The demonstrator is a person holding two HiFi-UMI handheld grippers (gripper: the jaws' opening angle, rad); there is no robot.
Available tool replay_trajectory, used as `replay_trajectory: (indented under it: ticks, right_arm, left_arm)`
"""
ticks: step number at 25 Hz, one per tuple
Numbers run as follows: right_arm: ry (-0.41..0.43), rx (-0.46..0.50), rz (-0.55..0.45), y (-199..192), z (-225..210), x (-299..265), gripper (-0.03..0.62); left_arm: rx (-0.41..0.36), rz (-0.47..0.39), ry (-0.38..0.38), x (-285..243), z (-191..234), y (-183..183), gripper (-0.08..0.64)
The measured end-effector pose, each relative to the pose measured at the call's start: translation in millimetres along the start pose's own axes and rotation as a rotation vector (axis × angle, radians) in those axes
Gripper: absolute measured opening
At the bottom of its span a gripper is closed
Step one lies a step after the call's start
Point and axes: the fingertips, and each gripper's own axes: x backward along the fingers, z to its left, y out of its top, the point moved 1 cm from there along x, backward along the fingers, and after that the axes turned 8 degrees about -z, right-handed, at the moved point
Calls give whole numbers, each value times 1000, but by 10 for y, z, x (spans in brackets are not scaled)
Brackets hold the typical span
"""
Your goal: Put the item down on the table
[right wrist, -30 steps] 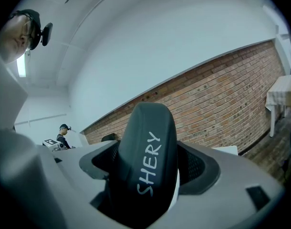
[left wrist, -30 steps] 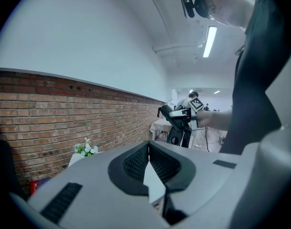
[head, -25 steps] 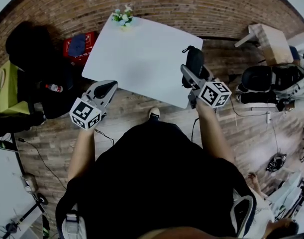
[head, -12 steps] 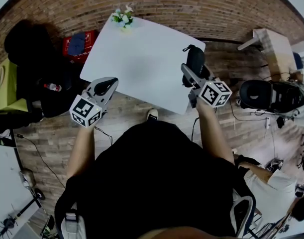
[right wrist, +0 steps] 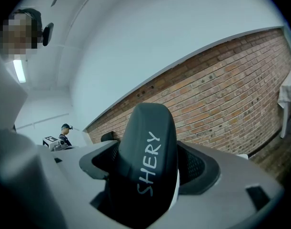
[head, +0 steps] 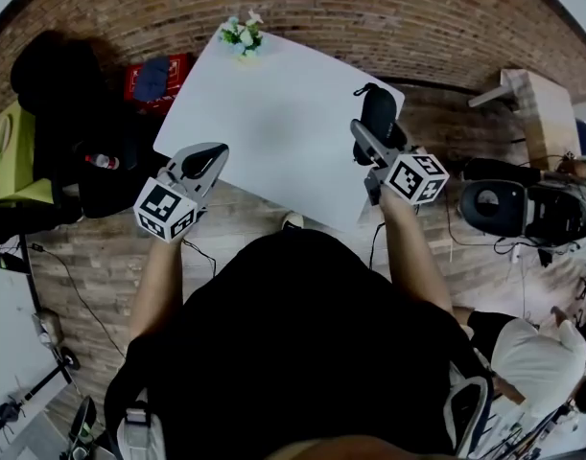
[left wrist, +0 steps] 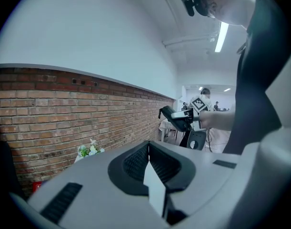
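The fingers of our right gripper clamp one black case at the table edge. Those of our left gripper are closed, empty. One plant stands on the table's far corner.

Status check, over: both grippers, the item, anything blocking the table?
Left gripper shut, empty. Right gripper shut on black case, held at right edge of the table, not yet down. Only flowers on it, far corner.
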Motion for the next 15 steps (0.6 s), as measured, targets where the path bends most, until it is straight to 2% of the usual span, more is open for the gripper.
replay_trajectory:
  ticks: [6, 15]
  right_arm:
    - [27, -4, 15, 52, -145, -183, 388]
    - [42, -9, 33, 34, -319, -232, 388]
  left_arm:
    - [2, 4, 15, -206, 104, 25, 11]
    - [4, 7, 8, -391, 35, 22, 11]
